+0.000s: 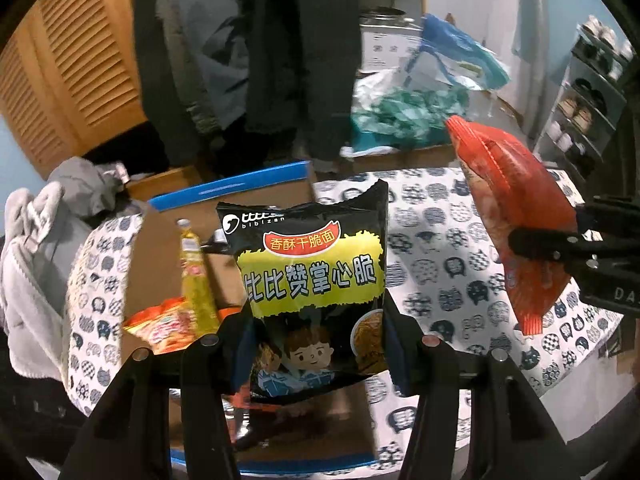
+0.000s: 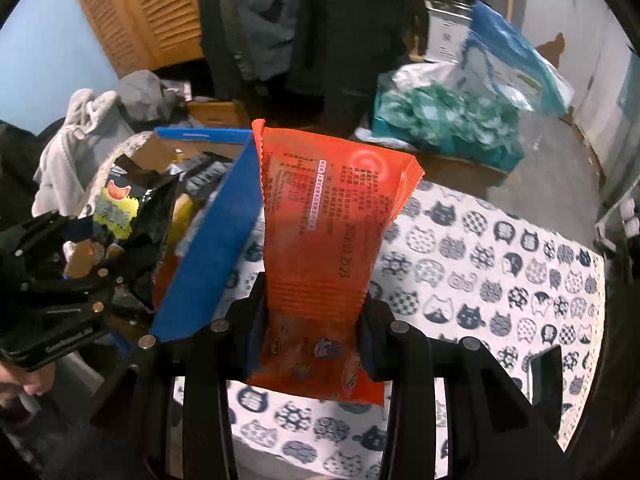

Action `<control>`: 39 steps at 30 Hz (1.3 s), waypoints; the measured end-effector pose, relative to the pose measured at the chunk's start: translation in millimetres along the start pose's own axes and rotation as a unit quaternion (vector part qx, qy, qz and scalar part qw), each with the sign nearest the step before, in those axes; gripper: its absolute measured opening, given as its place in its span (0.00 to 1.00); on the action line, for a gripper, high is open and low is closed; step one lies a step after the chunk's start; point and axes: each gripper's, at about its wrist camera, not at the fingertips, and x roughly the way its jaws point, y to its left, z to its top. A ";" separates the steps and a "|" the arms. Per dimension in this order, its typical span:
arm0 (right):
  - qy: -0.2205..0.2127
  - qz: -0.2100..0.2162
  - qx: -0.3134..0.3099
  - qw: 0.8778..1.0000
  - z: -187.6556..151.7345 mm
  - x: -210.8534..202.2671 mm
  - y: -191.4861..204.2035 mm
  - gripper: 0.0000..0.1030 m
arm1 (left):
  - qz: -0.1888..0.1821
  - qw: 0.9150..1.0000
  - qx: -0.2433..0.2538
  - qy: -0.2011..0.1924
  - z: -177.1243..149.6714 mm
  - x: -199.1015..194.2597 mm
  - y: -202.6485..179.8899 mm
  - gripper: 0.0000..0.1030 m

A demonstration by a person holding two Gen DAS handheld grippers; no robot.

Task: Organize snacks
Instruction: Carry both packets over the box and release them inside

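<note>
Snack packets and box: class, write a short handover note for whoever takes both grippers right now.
Left gripper: shut on the black noodle packet, held above the box.
Right gripper: shut on the orange packet, held above the cat-print cloth.
Box: already holds a yellow bottle and other snack packets.
Done: both packets picked up.
Left: place them; which spot each belongs in is unclear from here.
</note>
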 end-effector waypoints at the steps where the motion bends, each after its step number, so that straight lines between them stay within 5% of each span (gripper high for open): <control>1: 0.001 0.004 -0.002 1.000 2.1 1.3 4.0 0.36 | 0.002 1.000 -0.005 0.000 -0.1 -0.4 6.2 0.53; 10: 0.014 0.026 -0.028 0.999 24.1 21.7 52.1 0.36 | 0.021 0.998 -0.053 0.001 -6.8 -3.1 66.0 0.53; 27: 0.057 0.070 -0.056 0.994 48.7 71.6 118.6 0.36 | 0.056 0.992 -0.104 0.038 -27.5 17.9 118.6 0.54; 30: 0.064 0.077 -0.060 0.993 50.3 78.9 128.4 0.36 | 0.056 0.990 -0.118 0.047 -30.2 21.2 124.8 0.56; 35: 0.070 0.086 -0.069 0.991 52.8 86.4 141.3 0.38 | 0.063 0.990 -0.124 0.034 -33.3 14.0 127.9 0.76; 39: 0.071 0.091 -0.077 0.990 54.0 90.3 149.4 0.46 | 0.077 0.989 -0.125 0.032 -38.5 6.8 131.9 0.76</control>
